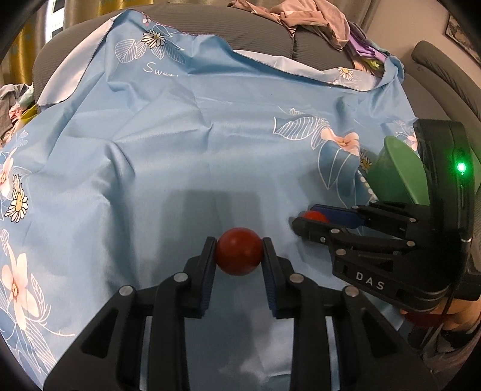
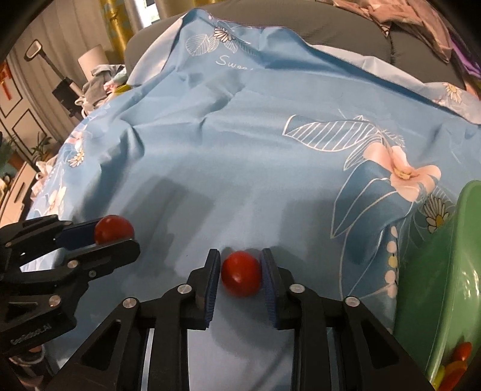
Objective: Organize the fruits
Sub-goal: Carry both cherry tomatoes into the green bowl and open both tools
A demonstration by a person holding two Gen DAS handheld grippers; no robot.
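The left gripper [image 1: 239, 255] is clamping a red fruit [image 1: 239, 255] between its jaws, pads touching both sides, seemingly to carry it to the green bowl [image 2: 442, 288]; the right gripper [image 2: 240, 273] is straddling a second red fruit [image 2: 241, 273] lying on the blue floral cloth [image 2: 240, 150] just left of the bowl, jaws narrowed with a slight gap on one side, probably about to close; beyond the bowl, a grey sofa [image 1: 255, 33] is carrying rumpled clothes [image 1: 300, 18].
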